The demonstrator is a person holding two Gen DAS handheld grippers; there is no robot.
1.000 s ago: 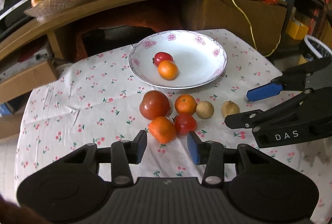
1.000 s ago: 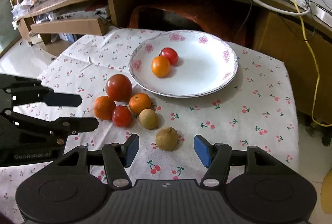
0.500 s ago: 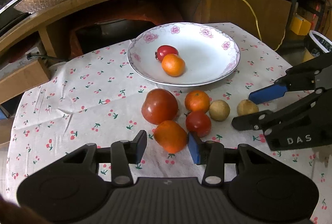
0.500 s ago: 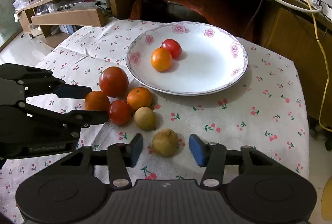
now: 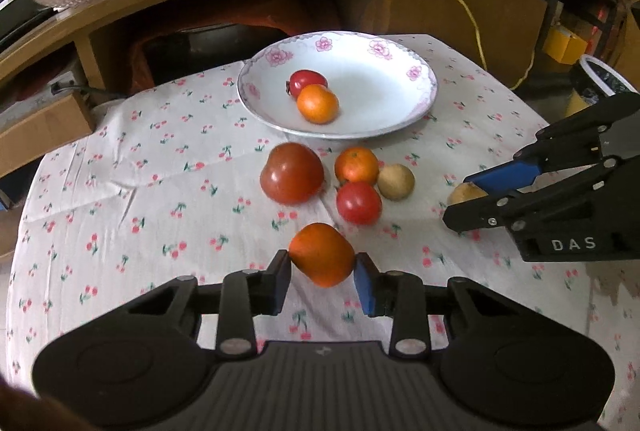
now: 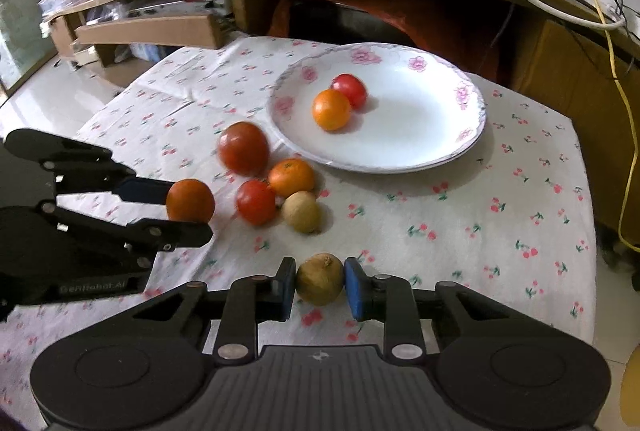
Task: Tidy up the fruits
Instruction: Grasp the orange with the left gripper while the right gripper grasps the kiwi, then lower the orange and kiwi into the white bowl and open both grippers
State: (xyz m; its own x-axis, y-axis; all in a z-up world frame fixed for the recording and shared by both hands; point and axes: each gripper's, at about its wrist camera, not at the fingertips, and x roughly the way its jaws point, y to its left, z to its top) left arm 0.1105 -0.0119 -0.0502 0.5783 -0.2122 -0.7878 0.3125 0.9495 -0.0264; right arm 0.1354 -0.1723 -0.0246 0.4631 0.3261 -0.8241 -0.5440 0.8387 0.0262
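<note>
Now the left gripper [image 5: 322, 271] pinches an orange-red persimmon [image 5: 322, 254] between its blue pads, and the right gripper [image 6: 320, 285] pinches a brown longan-like fruit [image 6: 319, 278] the same way, both over the cherry-print tablecloth [image 5: 160, 199] toward its near edge. Between them and the floral plate [image 5: 416, 87] at the cloth's far edge lie a large tomato [image 5: 292, 173], a mandarin [image 5: 356, 165], a small tomato [image 5: 359, 202] and a second brown fruit [image 5: 396, 182], clustered together. Inside the plate a small red tomato [image 5: 306, 81] touches an orange [image 5: 318, 103].
</note>
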